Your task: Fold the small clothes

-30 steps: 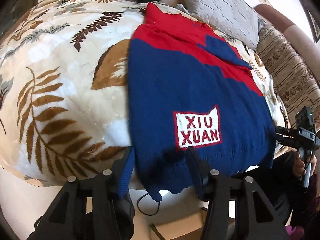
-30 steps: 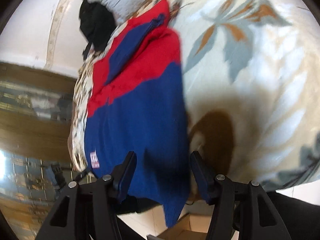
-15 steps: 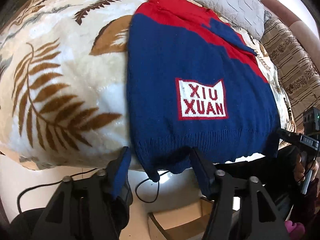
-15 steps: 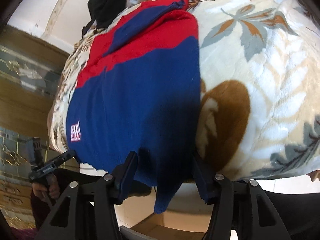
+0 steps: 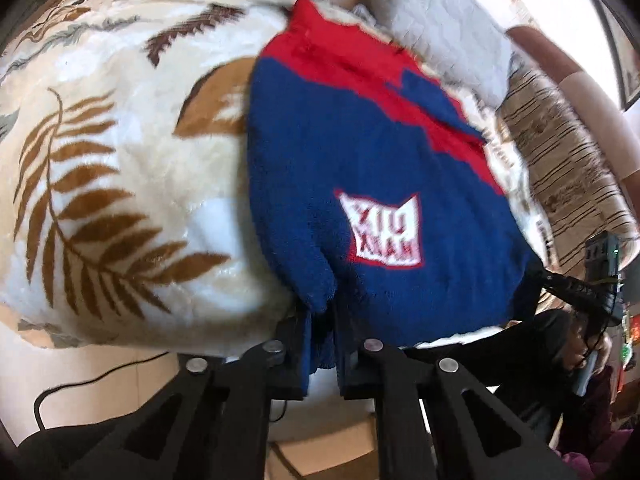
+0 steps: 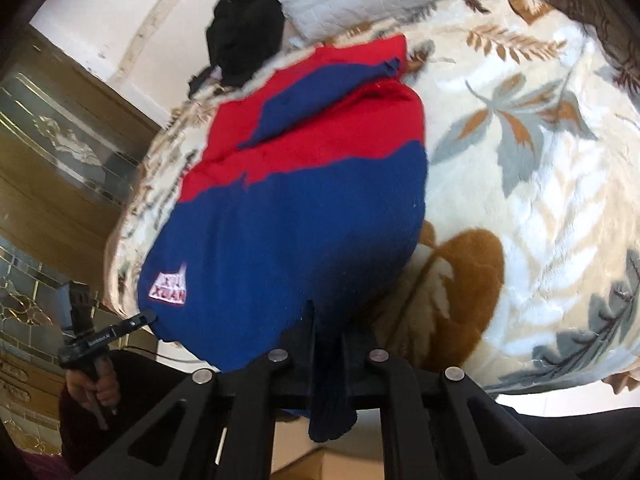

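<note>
Sweater (image 5: 372, 168) lies flat on the bed (image 5: 120, 184), long axis straight ahead. Left tongs (image 5: 322, 354) and right tongs (image 6: 328, 364) each pinch a near hem corner; fold goes forward.

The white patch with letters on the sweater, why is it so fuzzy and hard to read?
Left wrist view: the patch is smeared by motion blur, like the whole sweater; the fisheye lens also bends it. Right wrist view: the patch is tiny, near the curved edge, and blurred as well.
</note>
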Available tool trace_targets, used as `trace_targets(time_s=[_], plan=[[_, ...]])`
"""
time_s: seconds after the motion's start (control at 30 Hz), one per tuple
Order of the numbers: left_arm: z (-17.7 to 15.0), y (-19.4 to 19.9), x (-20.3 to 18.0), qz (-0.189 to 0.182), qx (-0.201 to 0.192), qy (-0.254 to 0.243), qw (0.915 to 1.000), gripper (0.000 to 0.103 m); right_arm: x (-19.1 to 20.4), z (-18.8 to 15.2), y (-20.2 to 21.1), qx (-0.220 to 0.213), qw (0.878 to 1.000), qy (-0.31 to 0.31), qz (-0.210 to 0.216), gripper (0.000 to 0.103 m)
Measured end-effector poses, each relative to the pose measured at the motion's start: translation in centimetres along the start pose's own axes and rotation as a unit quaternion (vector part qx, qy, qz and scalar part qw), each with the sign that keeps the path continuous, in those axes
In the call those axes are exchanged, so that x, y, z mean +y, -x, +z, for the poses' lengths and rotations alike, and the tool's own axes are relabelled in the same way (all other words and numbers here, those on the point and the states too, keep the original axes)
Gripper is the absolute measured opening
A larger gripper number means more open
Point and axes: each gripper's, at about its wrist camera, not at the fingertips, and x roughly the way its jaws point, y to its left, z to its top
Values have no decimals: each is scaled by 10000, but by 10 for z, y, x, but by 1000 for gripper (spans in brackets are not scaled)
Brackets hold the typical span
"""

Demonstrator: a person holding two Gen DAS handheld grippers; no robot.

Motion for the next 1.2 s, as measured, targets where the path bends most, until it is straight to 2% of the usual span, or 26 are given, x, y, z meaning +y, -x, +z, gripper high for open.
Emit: trace_targets(time_s=[0.07, 0.13, 0.2, 0.27, 0.3, 0.33, 0.37, 0.43, 0.47, 0.5, 0.63, 0.73, 0.8, 0.9, 1.0, 1.13, 1.2], plan=[[-1, -6, 1, 102, 165, 35, 9998, 29, -6, -3, -8, 201, 9996, -175, 52, 15], [0, -8, -2, -8, 175, 7, 9998, 40, -13, -7, -16, 374, 9985, -406, 7, 16], [0, -12, -6, 12, 181, -64, 9998, 43, -15, -8, -22, 518, 9975, -473, 9, 20], [1, -16, -10, 31, 177, -66, 9998, 38, -13, -9, -25, 586, 9971, -474, 56, 31], [2, -16, -8, 22, 157, -16, 9999, 31, -12, -10, -25, 571, 9973, -458, 107, 37], [4, -18, -10, 24, 145, 25, 9999, 14, -10, -11, -27, 550, 9975, -425, 135, 40], [4, -17, -5, -37, 138, 110, 9998, 10, -7, -11, -27, 524, 9979, -353, 167, 47], [2, -11, 1, -192, 76, 183, 9996, 9, -1, -13, -28, 491, 9985, -174, 158, 42], [3, -8, 0, -264, 12, 167, 9995, 9, 2, -13, -28, 438, 9990, -60, 56, 21], [4, -6, 0, -353, -35, 163, 9992, 9, 3, -13, -27, 419, 9991, 34, -17, 11], [12, 7, 1, -747, -241, 251, 9966, 9, 13, -3, -12, 140, 9995, 108, 262, 10], [28, 21, 2, -1184, -403, 367, 9915, 9, 23, 15, 4, -146, 9990, 177, 395, 10], [46, 34, 1, -1383, -564, 373, 9881, 8, 28, 33, 15, -347, 9978, 173, 529, 10], [94, 56, -4, -1523, -868, 314, 9840, 8, 33, 65, 26, -619, 9954, 98, 728, 10], [150, 65, -13, -1465, -1164, 197, 9821, 8, 33, 100, 32, -905, 9929, 10, 775, 10], [233, 54, -17, -1423, -1373, 196, 9801, 8, 26, 169, 29, -1306, 9880, -272, 783, 10], [277, 34, -20, -1372, -1376, 249, 9806, 8, 19, 204, 19, -1421, 9854, -468, 813, 10]])
